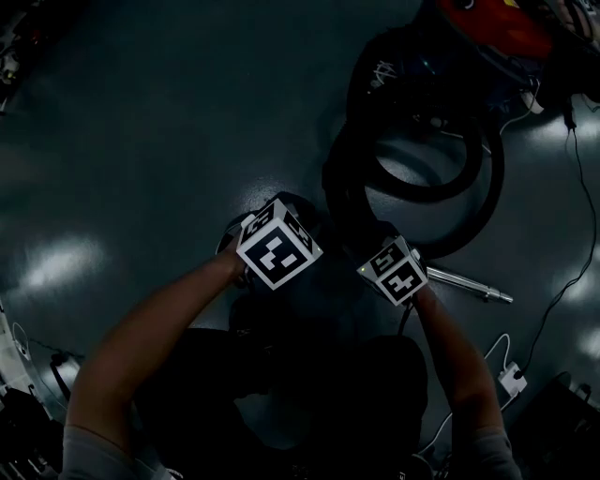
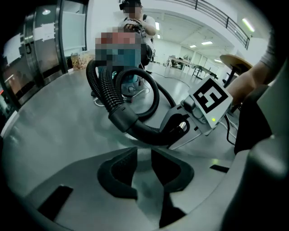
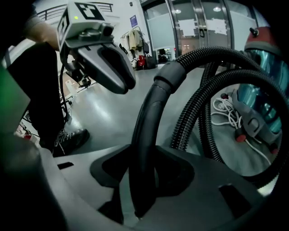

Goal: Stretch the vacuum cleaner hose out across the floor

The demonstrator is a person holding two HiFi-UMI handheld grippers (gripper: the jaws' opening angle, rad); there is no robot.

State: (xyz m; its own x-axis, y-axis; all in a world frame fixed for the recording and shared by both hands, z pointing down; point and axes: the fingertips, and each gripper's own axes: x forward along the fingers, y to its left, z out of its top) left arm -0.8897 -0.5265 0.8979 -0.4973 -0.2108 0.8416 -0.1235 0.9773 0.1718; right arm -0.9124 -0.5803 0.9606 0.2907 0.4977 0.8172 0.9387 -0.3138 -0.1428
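1. Jaws of the left gripper (image 2: 143,154) stand slightly apart, with only bare floor (image 2: 67,131) visible between them; it holds nothing.
2. Right gripper (image 3: 144,155), just right of the left one, is clamped on the smooth curved end tube of the vacuum cleaner hose (image 3: 156,103), held above the floor.
3. Beyond both grippers, the ribbed length of the hose lies in overlapping loops, near a metal wand (image 1: 469,286) on the floor at right.
4. Farthest, the cleaner body (image 1: 487,23) sits where the loops begin.
5. Progress: end grasped; stretching appears barely begun, since the loops are yet to be drawn straight across the open floor.
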